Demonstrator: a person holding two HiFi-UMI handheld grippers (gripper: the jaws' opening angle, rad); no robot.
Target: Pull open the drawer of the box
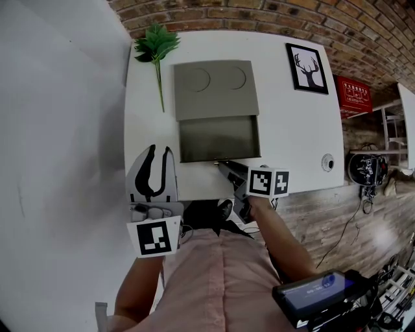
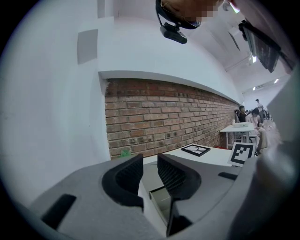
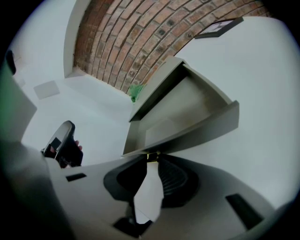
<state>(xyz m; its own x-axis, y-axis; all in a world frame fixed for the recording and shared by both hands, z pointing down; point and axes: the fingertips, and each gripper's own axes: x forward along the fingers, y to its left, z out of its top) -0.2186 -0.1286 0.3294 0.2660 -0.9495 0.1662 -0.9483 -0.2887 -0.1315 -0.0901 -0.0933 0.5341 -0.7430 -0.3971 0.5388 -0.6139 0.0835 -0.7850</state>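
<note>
A grey box (image 1: 216, 87) stands on the white table (image 1: 292, 130), and its drawer (image 1: 218, 137) is slid out toward me, showing an empty inside (image 3: 187, 112). A small brass handle (image 3: 151, 156) sits at the middle of the drawer front. My right gripper (image 1: 227, 166) is shut on that handle, the fingertips pinching it from both sides. My left gripper (image 1: 161, 150) hovers at the table's near left edge, apart from the box. It is open with nothing between its fingers (image 2: 131, 171).
A green plant sprig (image 1: 155, 48) lies left of the box. A framed deer picture (image 1: 307, 68) lies to its right. A small round object (image 1: 327, 162) sits near the table's right front corner. A brick wall (image 1: 259, 16) runs behind the table.
</note>
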